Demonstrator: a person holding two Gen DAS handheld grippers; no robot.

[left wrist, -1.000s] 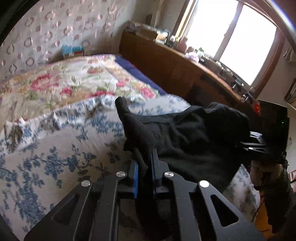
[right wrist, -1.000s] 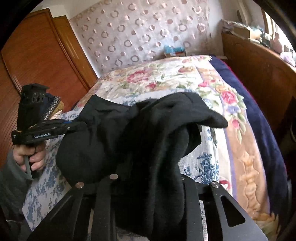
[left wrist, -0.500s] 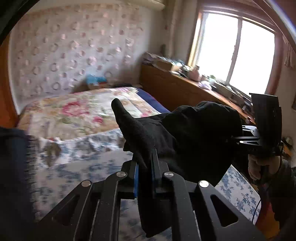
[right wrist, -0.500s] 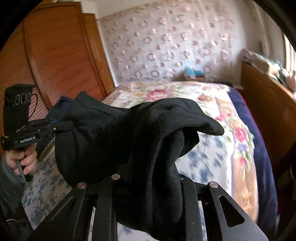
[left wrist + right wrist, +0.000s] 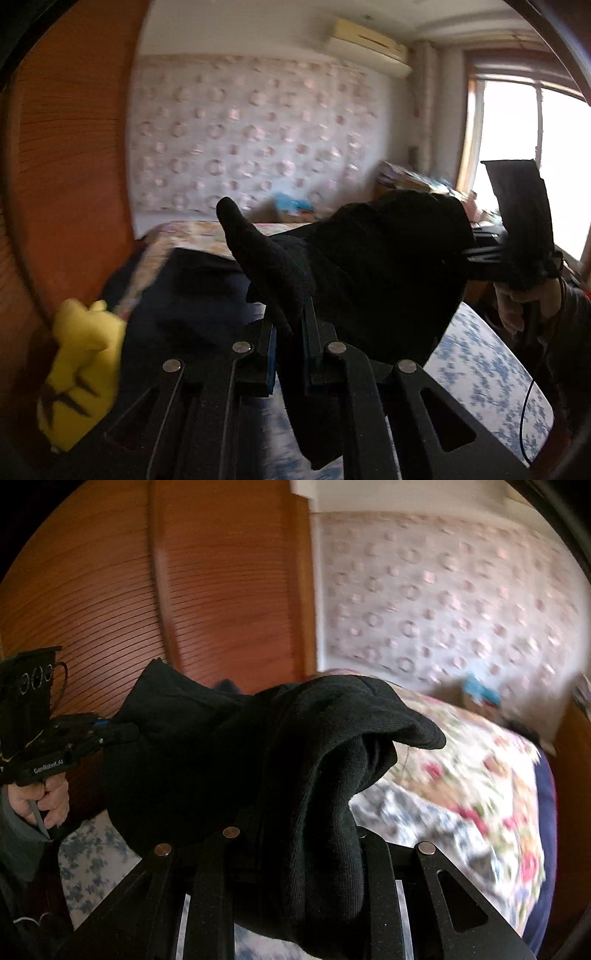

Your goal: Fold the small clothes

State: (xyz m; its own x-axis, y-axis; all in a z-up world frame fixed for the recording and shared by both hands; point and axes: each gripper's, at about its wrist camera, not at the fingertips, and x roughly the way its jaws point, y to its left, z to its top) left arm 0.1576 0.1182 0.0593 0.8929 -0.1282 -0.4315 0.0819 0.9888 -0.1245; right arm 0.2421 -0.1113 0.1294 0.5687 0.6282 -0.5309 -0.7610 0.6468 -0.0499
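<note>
A black knit garment (image 5: pixel 373 273) hangs in the air, stretched between my two grippers above the bed. My left gripper (image 5: pixel 290 314) is shut on one edge of it, and a pointed flap sticks up past the fingers. In the right wrist view the garment (image 5: pixel 280 746) bunches thickly over my right gripper (image 5: pixel 295 823), which is shut on the cloth with its fingertips hidden. The right gripper (image 5: pixel 471 254) shows at the garment's far right in the left wrist view, held by a hand (image 5: pixel 517 310). The left gripper (image 5: pixel 118 733) pinches the garment's left corner.
Below lies the bed with a floral quilt (image 5: pixel 480 775) and a blue-flowered sheet (image 5: pixel 484 369). A yellow plush toy (image 5: pixel 81 369) and a pile of dark clothes (image 5: pixel 192 295) sit at the left. A wooden wardrobe (image 5: pixel 184 590) stands behind, and a bright window (image 5: pixel 535 166) is at the right.
Both grippers have risen and swung left with the black garment, lifting it off the bed. The wardrobe, the wall and the yellow toy have come into view.
</note>
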